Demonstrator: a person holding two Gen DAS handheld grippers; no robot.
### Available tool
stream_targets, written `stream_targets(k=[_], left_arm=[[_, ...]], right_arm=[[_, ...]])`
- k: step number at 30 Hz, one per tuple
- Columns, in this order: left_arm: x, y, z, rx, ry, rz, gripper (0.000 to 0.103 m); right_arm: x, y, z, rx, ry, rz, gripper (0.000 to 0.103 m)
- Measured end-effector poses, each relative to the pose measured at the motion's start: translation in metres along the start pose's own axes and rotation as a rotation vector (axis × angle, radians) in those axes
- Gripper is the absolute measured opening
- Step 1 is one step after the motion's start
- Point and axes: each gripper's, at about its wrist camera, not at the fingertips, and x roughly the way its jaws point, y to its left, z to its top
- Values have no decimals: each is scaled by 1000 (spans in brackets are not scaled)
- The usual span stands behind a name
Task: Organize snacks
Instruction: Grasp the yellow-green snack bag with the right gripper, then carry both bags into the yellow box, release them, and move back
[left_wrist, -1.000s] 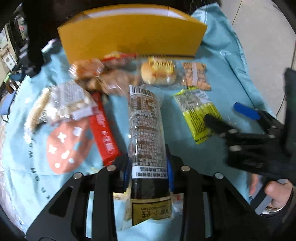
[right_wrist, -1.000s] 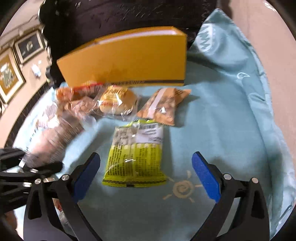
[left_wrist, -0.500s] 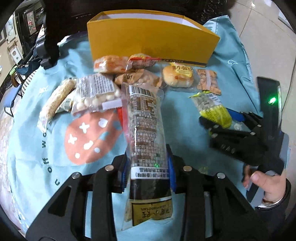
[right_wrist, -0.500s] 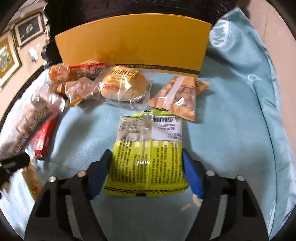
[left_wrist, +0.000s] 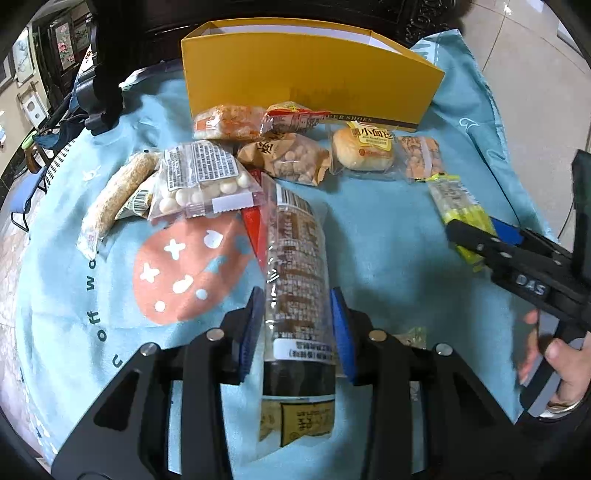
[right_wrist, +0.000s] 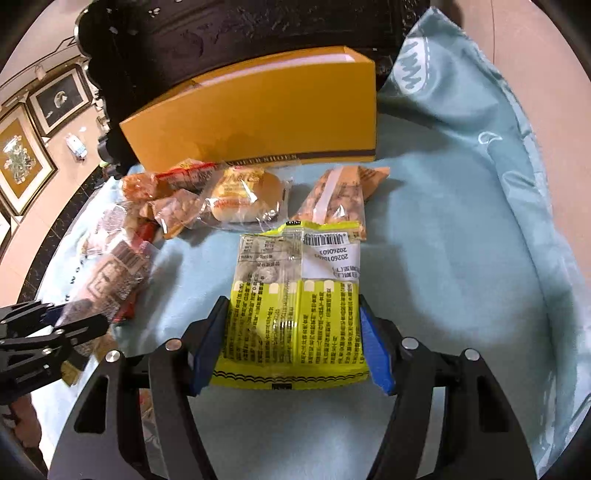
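My left gripper (left_wrist: 297, 332) is shut on a long brown biscuit pack (left_wrist: 297, 266) and holds it above the blue cloth. My right gripper (right_wrist: 293, 343) is shut on a yellow-green snack pack (right_wrist: 295, 314), which also shows in the left wrist view (left_wrist: 458, 206). An open yellow shoe box (left_wrist: 306, 77) stands at the back; it also shows in the right wrist view (right_wrist: 258, 118). Loose snacks lie in front of it: a small bun (left_wrist: 364, 149), a nut pack (left_wrist: 421, 158), a white candy bag (left_wrist: 205, 181).
A red bar (left_wrist: 253, 225) lies under the brown pack. A puffed stick (left_wrist: 114, 195) lies at the left. Orange and red packs (left_wrist: 258, 120) lie against the box. The cloth (right_wrist: 461, 258) hangs over the table edge at the right. A dark carved chair stands behind the box.
My right gripper moved onto the yellow-green pack, closed on it and lifted it. My left gripper rose and pulled back with the brown pack in it.
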Motion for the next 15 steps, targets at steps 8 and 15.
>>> stream_targets(k=[8,15], left_arm=[[24,-3,2,5,53,10,31],[-2,-3,1,-1,-10,-26,26]], right_arm=[[-7,8,-3,-17,-8,33,67],[-22,7,-3,-5,-38,88,67]])
